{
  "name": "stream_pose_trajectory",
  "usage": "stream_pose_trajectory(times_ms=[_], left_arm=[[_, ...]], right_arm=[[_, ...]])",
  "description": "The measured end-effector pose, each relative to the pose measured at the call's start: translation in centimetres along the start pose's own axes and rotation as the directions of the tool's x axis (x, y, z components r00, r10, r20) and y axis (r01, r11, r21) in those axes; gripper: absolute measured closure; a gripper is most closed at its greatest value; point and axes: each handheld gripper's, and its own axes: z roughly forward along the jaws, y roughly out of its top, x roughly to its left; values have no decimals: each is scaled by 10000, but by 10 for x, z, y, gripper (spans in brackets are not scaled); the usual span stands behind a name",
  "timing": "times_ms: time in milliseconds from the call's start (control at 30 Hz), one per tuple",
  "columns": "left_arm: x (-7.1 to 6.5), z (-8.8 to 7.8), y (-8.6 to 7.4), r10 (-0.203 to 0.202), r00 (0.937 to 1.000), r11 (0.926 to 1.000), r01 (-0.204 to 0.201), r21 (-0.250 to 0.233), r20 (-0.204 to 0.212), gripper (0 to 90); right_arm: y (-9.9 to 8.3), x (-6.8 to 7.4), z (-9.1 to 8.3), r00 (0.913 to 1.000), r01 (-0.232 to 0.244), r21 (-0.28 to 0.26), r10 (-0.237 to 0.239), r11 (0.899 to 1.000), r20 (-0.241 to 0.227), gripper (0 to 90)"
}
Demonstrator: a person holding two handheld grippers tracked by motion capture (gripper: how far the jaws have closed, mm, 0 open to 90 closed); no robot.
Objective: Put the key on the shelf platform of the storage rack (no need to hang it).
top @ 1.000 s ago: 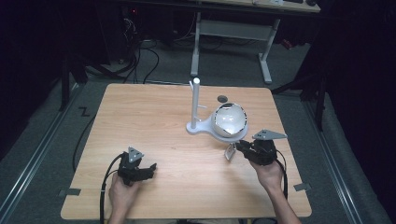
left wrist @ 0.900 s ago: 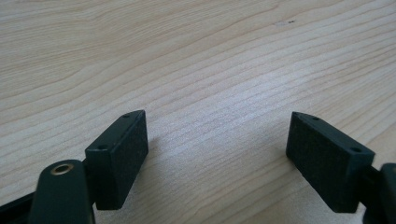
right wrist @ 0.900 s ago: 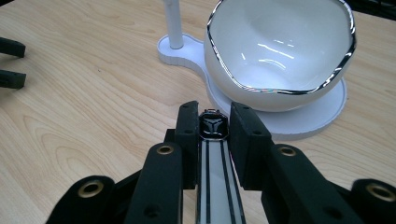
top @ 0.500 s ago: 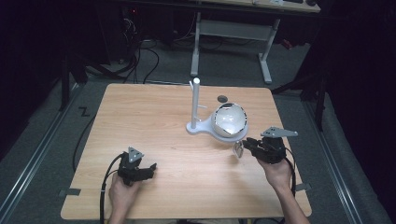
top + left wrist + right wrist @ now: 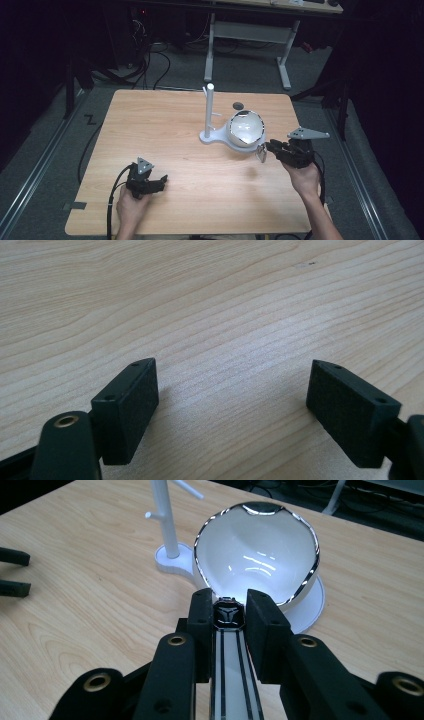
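Two grippers: your right gripper (image 5: 229, 611), clamped on a strap (image 5: 232, 680), points at the bowl (image 5: 257, 550) just ahead on the bench (image 5: 165, 120); your left gripper (image 5: 150, 184), jaws apart, rests far off.

No readable text, label, brand or number anywhere. Only an embossed three-pronged emblem, wordless, on the small black-and-silver clasp (image 5: 228, 615) pinched between the right gripper's (image 5: 228, 611) black jaws.
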Motion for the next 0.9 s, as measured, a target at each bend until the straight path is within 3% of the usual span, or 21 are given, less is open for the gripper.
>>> stream_pose_trajectory(times_ms=[433,900], left_arm=[[0,0,0,5,10000,10000,-5,2,-2,212],[0,0,0,6,10000,10000,-6,3,-1,212]], right_arm=[[28,-7,-2,9997,181,-483,-174,9987,156,745],[53,-5,15,9989,460,-374,-456,9982,105,744]])
